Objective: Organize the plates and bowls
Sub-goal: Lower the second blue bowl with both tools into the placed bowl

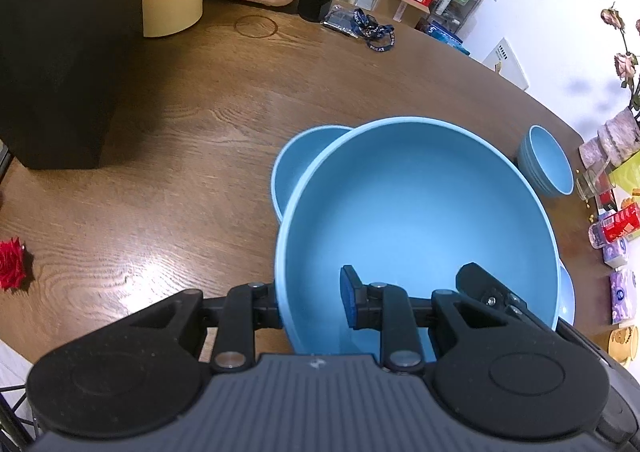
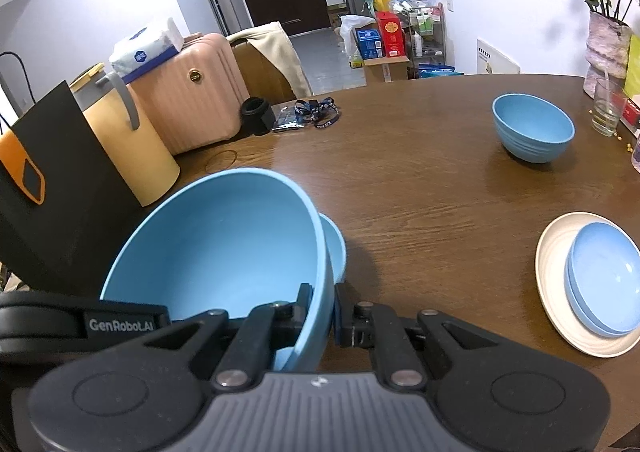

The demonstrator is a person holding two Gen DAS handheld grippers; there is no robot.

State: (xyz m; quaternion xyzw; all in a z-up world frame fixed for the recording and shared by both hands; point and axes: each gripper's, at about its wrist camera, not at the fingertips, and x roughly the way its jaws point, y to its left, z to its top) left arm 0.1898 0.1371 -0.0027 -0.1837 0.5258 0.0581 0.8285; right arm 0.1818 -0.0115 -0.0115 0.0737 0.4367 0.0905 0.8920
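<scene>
Large blue bowl (image 1: 416,220) held tilted above the bench (image 1: 180,156) — both grippers on its rim. Right gripper (image 2: 323,316): jaws pinching the wall. Left gripper (image 1: 310,302): jaws straddle the rim, apparently gripping. Smaller blue bowl (image 2: 335,248) just behind it.

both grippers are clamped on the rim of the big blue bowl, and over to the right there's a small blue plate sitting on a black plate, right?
Not quite: the plate underneath is cream, not black, as the right wrist view shows. The rest holds: the left gripper and right gripper each grip the big blue bowl by its rim, and a small blue plate sits on that plate.
</scene>
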